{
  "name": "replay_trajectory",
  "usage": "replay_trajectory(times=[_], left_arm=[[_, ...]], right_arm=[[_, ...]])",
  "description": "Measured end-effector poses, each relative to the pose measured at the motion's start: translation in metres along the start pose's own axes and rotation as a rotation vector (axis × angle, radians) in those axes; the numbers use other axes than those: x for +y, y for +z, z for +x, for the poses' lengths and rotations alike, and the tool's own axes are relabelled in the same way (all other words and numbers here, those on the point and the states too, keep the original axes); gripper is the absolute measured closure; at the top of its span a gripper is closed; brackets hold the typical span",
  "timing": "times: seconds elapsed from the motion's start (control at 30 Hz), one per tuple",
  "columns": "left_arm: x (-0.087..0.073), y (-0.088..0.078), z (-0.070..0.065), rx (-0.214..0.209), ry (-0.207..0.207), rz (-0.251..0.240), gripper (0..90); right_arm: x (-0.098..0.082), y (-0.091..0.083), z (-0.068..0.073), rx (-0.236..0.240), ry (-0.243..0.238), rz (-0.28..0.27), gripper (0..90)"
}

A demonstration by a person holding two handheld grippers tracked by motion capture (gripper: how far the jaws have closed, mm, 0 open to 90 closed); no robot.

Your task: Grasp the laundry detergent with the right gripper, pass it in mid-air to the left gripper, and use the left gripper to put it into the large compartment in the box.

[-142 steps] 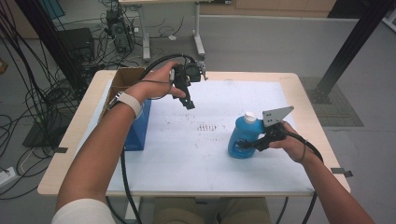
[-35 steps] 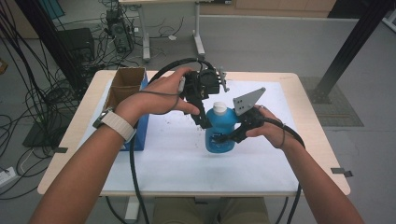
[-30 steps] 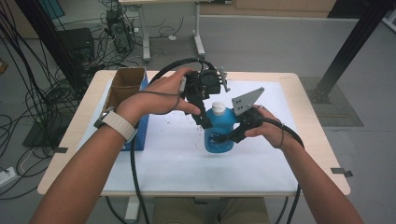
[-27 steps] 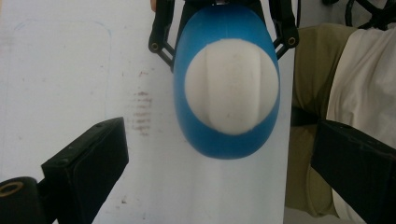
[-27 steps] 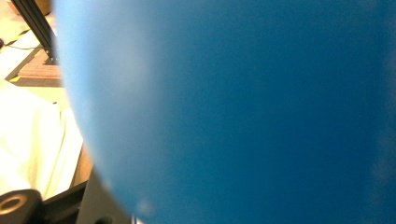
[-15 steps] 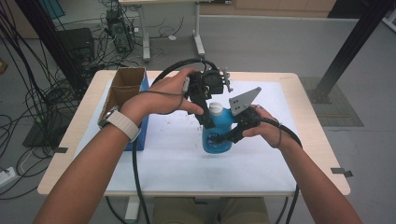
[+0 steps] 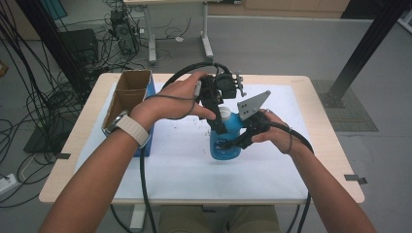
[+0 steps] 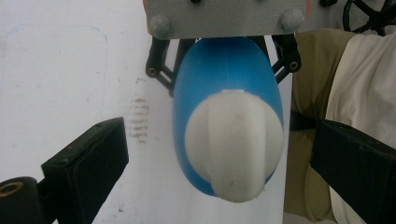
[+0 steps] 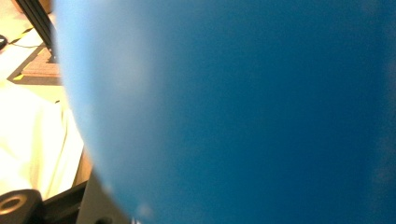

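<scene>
Uncapping step: right gripper [image 7: 233, 144] clamped on blue plastic bottle [image 7: 226, 141] above the desk's [image 7: 320, 160] middle. Left gripper [image 8: 219, 163] open wide, astride white ribbed cap [image 8: 233, 144], not touching. Next, probably: close squarely on cap, then twist.

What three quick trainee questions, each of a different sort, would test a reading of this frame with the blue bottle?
1. True or false: the left gripper has its jaws clamped on the white ribbed cap of the blue plastic bottle.
2. Multiple choice: the right gripper grips the blue plastic bottle at its A) cap, B) body, C) base.
3. Short answer: what stands at the left edge of the white table mat?

Key
1. False: in the left gripper view the jaws stand open on either side of the cap, not touching it.
2. B.
3. An open brown cardboard box.
</scene>
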State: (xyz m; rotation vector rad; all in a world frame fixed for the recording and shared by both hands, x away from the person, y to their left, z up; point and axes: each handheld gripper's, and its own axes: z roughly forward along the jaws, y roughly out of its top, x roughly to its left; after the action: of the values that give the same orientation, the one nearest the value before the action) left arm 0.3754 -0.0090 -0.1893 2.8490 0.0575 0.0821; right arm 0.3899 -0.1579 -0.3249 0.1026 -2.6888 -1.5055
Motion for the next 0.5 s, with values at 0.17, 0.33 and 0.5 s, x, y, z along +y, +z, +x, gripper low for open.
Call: replay_trajectory(times=[0.17, 0.33, 0.5], left_arm=[[0.0009, 0.0006, 0.0005, 0.003, -0.004, 0.003, 4.8], [0.0016, 0.0016, 0.0008, 0.003, -0.002, 0.007, 4.8], [0.003, 0.002, 0.0011, 0.001, 0.003, 0.005, 4.8]], right_arm=[[0.0012, 0.0006, -0.0002, 0.001, 0.002, -0.003, 43.6], [0.0008, 0.0007, -0.0007, 0.001, 0.004, -0.001, 43.6], [0.0002, 0.0011, -0.0014, 0.0, 0.006, 0.001, 43.6]])
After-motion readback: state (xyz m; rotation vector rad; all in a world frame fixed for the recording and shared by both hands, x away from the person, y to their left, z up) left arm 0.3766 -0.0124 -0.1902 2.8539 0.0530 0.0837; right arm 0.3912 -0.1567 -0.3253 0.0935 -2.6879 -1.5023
